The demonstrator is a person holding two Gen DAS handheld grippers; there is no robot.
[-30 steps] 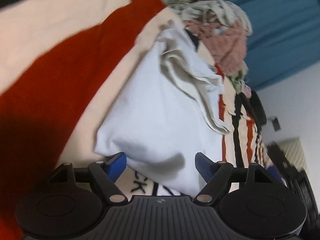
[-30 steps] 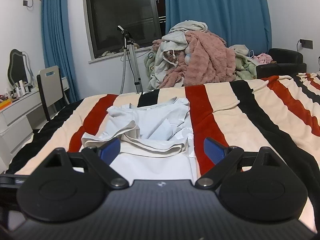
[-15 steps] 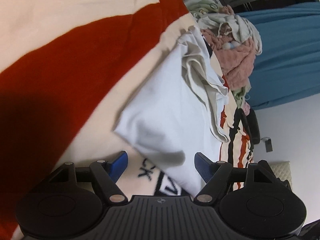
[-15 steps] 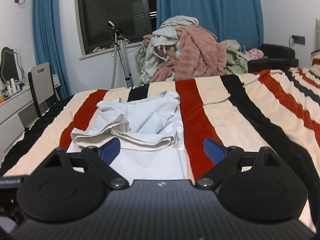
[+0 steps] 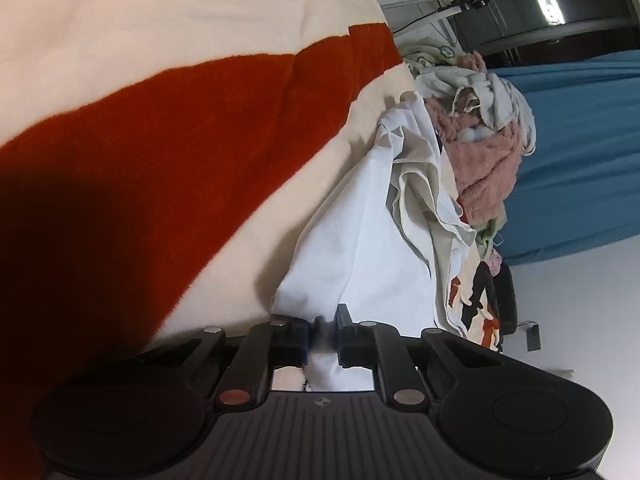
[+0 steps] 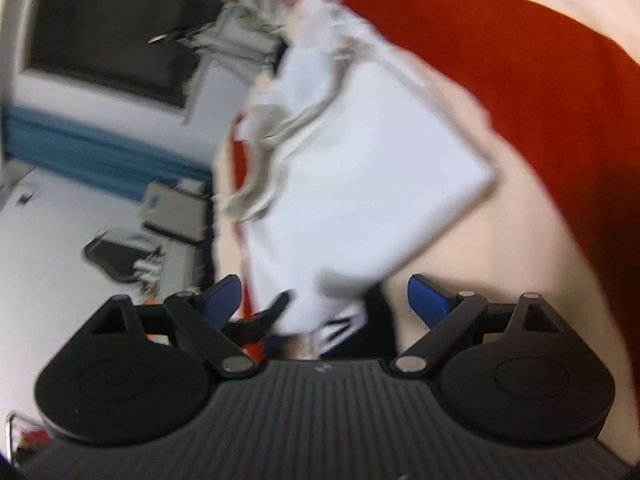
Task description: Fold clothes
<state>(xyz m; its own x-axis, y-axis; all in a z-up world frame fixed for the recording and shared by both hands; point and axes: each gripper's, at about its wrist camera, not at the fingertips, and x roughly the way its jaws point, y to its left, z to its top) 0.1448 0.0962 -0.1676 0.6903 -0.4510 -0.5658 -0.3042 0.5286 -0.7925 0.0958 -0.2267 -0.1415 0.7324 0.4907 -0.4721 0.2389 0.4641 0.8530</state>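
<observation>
A pale blue-white garment (image 5: 368, 248) lies partly folded on the striped red, cream and black blanket (image 5: 180, 140). My left gripper (image 5: 323, 334) is shut on the garment's near corner, cloth pinched between the blue pads. In the blurred, rolled right wrist view the same garment (image 6: 360, 168) lies ahead on the blanket (image 6: 540, 80). My right gripper (image 6: 324, 300) is open, its blue pads wide apart over the garment's near edge, holding nothing. A dark part of the left gripper (image 6: 260, 320) shows at that edge.
A heap of pink and beige laundry (image 5: 480, 140) sits beyond the garment against a blue curtain (image 5: 580, 140). A dark window (image 6: 112, 28), a chair (image 6: 176, 212) and a mirror (image 6: 116, 256) stand at the room's side.
My left gripper has closed on the garment's corner; it was open before. My right gripper has rolled sideways and dropped low toward the garment's near edge, still open.
</observation>
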